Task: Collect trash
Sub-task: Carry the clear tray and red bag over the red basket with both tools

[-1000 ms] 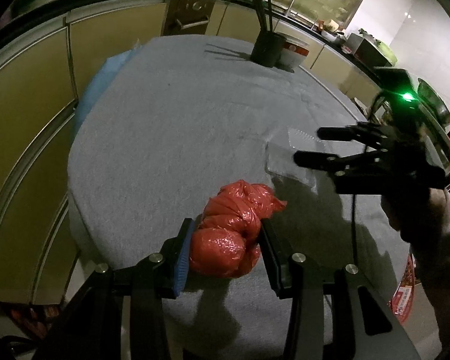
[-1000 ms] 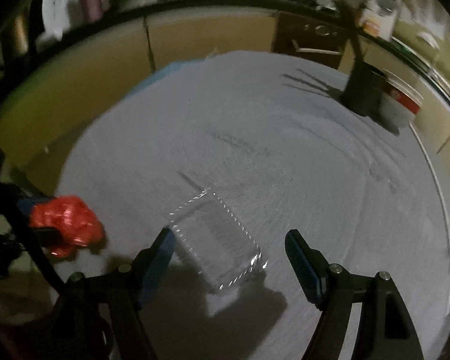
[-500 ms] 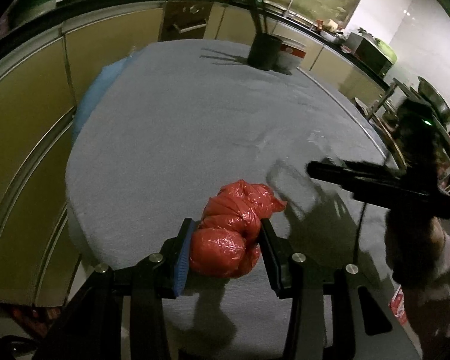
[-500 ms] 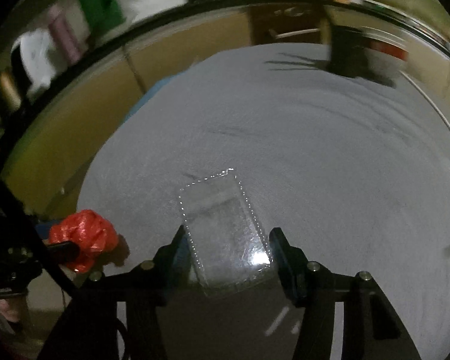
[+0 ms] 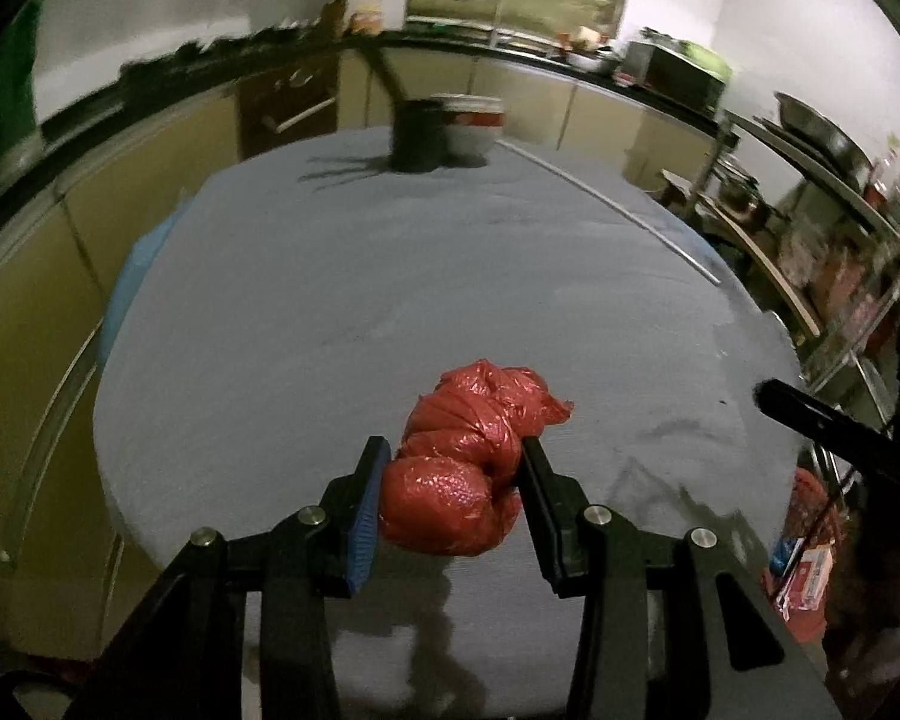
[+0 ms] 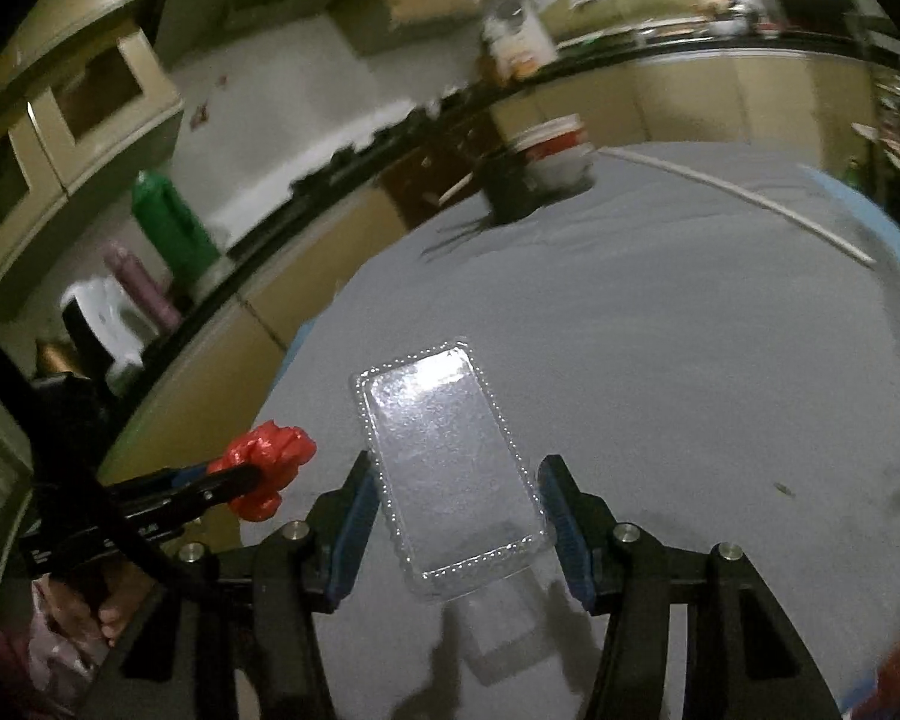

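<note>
While both my tongs hang over the grey table (image 5: pixel 330 300), my left gripper (image 5: pixel 450 480) clenches a crumpled red plastic bag (image 5: pixel 468 468). My right gripper (image 6: pixel 459 498) grasps a clear plastic tray (image 6: pixel 450 462).

- Behind the black utensil holder (image 5: pixel 415 135) the counter clutter is a blur, nothing nameable.
- The right gripper (image 5: pixel 822 426) runs off the frame's edge, its jaws unseen from there.
- Shelf goods right of the holder are smeared.

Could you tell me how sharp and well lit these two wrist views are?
Left wrist: dim, cabinets smeared, red bag crisp. Right wrist: background streaked, glare on the clear plastic tray, its shadow on the grey tablecloth. Both bend straight edges.
</note>
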